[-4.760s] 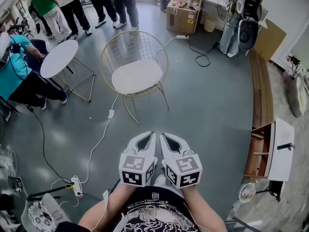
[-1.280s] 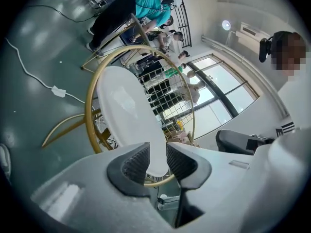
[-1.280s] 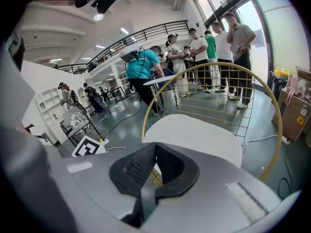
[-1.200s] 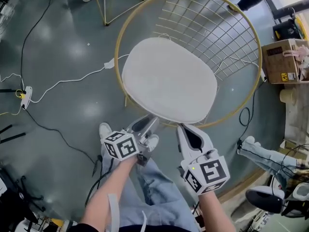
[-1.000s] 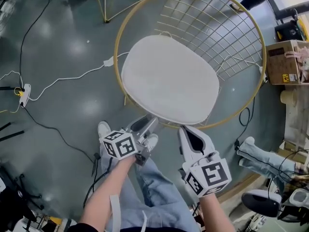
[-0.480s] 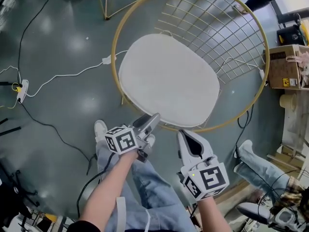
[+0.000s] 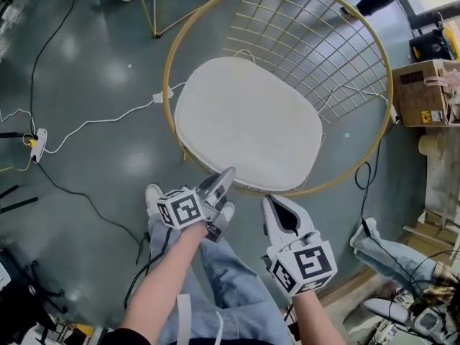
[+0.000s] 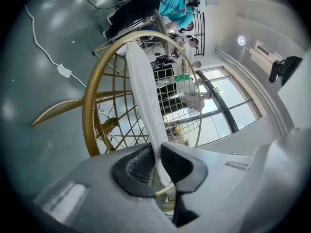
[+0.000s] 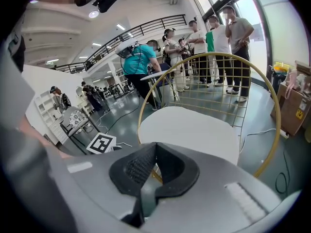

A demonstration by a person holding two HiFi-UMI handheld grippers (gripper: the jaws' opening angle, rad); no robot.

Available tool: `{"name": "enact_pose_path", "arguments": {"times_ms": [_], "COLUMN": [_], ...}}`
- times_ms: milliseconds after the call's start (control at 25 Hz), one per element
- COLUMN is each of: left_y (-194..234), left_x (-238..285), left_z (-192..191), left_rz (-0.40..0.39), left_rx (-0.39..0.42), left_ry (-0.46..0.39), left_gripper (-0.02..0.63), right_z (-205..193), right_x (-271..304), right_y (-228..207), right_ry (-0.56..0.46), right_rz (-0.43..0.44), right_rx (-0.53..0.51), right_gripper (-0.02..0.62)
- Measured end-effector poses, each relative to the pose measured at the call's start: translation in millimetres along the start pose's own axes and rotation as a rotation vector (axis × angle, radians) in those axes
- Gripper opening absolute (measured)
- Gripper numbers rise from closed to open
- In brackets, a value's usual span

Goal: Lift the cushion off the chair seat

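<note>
**Left fingers clamped on cushion's near edge**

Nearest, blue-jeaned legs (image 7: 230, 286) over a grey polished floor (image 7: 86, 77), with a dark cable (image 7: 79, 192) trailing at near left. Just beyond, a round gold wire chair (image 7: 169, 70). On its seat surface, lying flat, the white cushion (image 7: 248, 124), near edge close to the front rim. Left of the chair, open floor, crossed only by a white cable (image 7: 108, 117) running to a power strip (image 7: 37, 141). On the right, tighter room, with a cardboard box (image 7: 424, 95) near the rim. At far left, gold legs of another frame (image 7: 154, 6). In the right gripper view, several people (image 9: 218, 28) standing past the chair's wire back.

Left gripper (image 7: 224, 175) reaching forward on a bare forearm, rolled onto its side, fingers clamped on the cushion's near edge. In the left gripper view, cushion edge-on between the two pads. Right gripper (image 7: 266, 201) held just short of the rim, to the right, fingers together on nothing, clear of the cushion.
</note>
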State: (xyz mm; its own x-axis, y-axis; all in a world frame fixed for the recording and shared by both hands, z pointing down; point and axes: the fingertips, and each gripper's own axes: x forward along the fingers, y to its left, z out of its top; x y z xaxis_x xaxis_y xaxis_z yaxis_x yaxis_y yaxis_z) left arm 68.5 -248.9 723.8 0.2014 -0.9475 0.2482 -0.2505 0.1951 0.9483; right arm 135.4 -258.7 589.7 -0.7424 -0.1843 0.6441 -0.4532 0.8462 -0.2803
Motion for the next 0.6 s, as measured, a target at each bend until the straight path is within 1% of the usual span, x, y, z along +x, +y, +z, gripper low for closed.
{"name": "enact_pose_path", "arguments": {"times_ms": [80, 200, 360, 480, 600], "left_y": [-11, -22, -43, -64, -82], "left_x": [-3, -17, -30, -33, -35], "left_z": [2, 12, 31, 44, 53], "left_rz": [-0.017, -0.034, -0.070, -0.098, -0.110], "left_rx": [-0.001, -0.006, 0.022, 0.046, 0.063], "left_ry": [-0.002, -0.001, 0.009, 0.015, 0.020], "left_gripper": [0.038, 0.034, 0.031, 0.029, 0.028], "right_z": [3, 7, 13, 26, 38], "right_x": [-2, -1, 1, -3, -10], "right_y": [0, 12, 28, 33, 34], "right_ry": [-0.007, -0.020, -0.035, -0.059, -0.080], "right_rz": [-0.010, -0.024, -0.057, -0.082, -0.104], "right_rx": [0.007, 0.020, 0.039, 0.045, 0.053], "right_gripper": [-0.002, -0.002, -0.002, -0.002, -0.002]}}
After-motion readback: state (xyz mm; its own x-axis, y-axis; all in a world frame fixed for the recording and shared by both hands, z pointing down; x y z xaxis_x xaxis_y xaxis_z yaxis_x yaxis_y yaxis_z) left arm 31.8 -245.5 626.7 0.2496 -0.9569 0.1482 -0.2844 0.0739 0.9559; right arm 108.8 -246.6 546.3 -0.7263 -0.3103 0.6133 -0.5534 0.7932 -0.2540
